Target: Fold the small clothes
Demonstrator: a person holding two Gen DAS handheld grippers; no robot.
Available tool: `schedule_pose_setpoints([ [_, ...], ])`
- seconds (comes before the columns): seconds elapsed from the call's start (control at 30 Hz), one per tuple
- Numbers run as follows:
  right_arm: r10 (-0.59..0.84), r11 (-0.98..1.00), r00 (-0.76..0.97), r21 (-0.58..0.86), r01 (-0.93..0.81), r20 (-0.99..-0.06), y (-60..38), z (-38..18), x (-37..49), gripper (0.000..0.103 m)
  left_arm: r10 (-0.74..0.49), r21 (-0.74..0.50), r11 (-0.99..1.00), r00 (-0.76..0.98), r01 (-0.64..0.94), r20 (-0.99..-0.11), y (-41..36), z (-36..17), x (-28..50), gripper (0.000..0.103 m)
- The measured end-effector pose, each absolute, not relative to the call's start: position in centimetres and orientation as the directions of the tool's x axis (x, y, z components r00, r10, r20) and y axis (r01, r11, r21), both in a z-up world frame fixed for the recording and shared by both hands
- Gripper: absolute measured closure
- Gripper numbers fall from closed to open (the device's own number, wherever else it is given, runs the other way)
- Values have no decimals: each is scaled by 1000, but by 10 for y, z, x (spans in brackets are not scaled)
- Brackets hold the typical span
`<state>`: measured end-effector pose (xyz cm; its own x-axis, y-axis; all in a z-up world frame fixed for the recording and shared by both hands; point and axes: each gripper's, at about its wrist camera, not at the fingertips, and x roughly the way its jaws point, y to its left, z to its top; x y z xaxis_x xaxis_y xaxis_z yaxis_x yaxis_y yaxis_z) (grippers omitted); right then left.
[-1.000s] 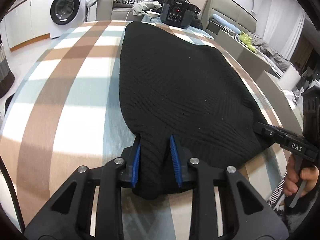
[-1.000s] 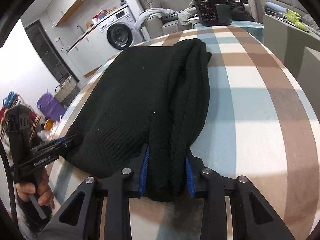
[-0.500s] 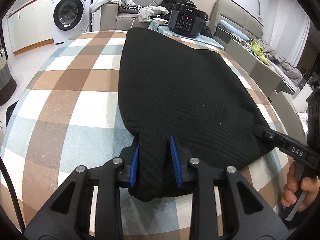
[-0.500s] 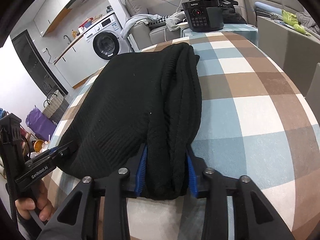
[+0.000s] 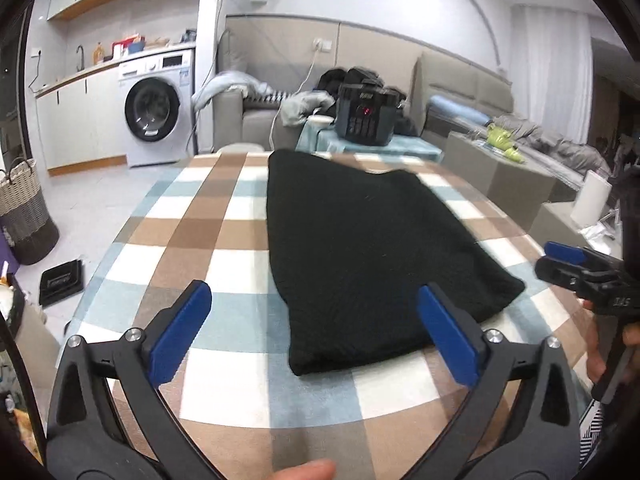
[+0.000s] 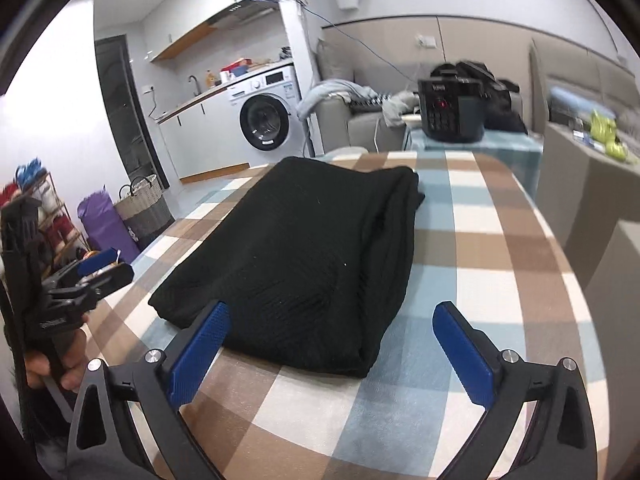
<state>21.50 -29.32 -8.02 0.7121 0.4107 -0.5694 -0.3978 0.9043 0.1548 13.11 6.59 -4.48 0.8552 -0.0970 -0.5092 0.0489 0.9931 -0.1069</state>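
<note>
A black knit garment [image 5: 360, 248] lies folded lengthwise and flat on the checked tablecloth [image 5: 208, 232]. My left gripper [image 5: 314, 290] hovers above and just short of its near left corner. The jaws are opening wide, and the blue pads [image 5: 180, 336] touch nothing. In the right wrist view the same garment [image 6: 312, 248] shows its thicker folded edge on the right. My right gripper [image 6: 331, 308] is raised over the near right corner, jaws opening, and the cloth lies loose below them. Each gripper shows in the other's view: the right [image 5: 560, 260] and the left [image 6: 100, 268], each held by a hand.
A black cooker [image 5: 366, 120] stands on a small stand beyond the table's far end, with a sofa and clothes behind it. A washing machine [image 5: 154, 116] and a woven basket [image 5: 24, 208] are on the left. The table [image 6: 520, 280] drops off at both sides.
Both grippers were shut on the garment's near edge. They have now let go, spread wide and lifted back and up. The garment's near edge has dropped flat onto the table.
</note>
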Motion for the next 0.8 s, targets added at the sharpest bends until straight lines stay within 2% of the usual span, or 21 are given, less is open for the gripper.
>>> schedule_pose_setpoints([
  [0.4,438,890,753,117,-441,-490,-285,-85,199,0,-91,-123,992,871,35,-483,62,-56,120,1],
  [0.63,443,887,751,117,-446,-490,-286,-90,197,0,-82,-106,994,882,36,-463,61,-58,114,1],
  [0.8,452,885,768,121,-449,-453,-289,-88,191,0,-79,-108,994,888,33,-454,61,-57,111,1],
])
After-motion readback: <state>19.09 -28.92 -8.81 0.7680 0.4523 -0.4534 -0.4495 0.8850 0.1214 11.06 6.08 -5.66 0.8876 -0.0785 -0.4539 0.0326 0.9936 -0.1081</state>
